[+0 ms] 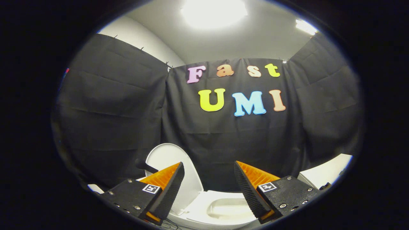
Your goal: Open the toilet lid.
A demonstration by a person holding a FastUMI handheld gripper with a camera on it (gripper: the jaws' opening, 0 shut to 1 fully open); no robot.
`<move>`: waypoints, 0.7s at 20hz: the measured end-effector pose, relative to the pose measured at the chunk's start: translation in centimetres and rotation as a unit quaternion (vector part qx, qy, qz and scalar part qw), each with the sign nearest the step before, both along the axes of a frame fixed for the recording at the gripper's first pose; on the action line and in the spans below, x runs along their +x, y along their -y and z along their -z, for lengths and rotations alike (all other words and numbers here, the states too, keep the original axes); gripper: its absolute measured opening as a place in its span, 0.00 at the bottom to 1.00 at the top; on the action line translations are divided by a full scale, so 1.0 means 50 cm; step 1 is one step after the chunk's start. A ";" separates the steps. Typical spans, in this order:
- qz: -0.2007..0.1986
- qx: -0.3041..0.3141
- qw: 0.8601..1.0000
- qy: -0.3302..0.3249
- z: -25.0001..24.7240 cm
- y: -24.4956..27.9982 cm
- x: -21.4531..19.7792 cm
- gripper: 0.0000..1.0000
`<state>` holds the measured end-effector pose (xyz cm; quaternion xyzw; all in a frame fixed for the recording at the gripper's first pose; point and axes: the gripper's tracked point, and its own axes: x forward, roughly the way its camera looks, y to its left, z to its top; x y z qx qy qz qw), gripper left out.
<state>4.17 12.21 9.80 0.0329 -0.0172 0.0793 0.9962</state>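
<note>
Toilet lid [166, 159] is standing raised on the left, leaning back toward the black cloth, with the white bowl [223, 207] lying open just beyond the fingers. The gripper [208, 174] is hovering above the bowl, fingers spread wide apart (nothing between them), the left finger [169, 188] overlapping the lid.

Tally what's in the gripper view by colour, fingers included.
White: 3 – toilet lid, raised upright; bowl; white block beside the right finger.
Orange-and-black: 2 – gripper fingers, spread apart, holding nothing.
Black: 1 – dark handle-like part by the lid; cannot tell what it is.
Total: 6
</note>
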 end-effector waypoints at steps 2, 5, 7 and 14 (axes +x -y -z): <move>0.020 -0.014 1.000 0.004 0.012 0.042 -0.016 0.95; 0.035 -0.035 0.999 0.021 0.026 0.086 -0.038 0.95; 0.041 -0.037 0.998 0.023 0.045 0.110 -0.048 0.96; 0.059 -0.049 0.997 0.002 0.113 0.174 -0.076 0.96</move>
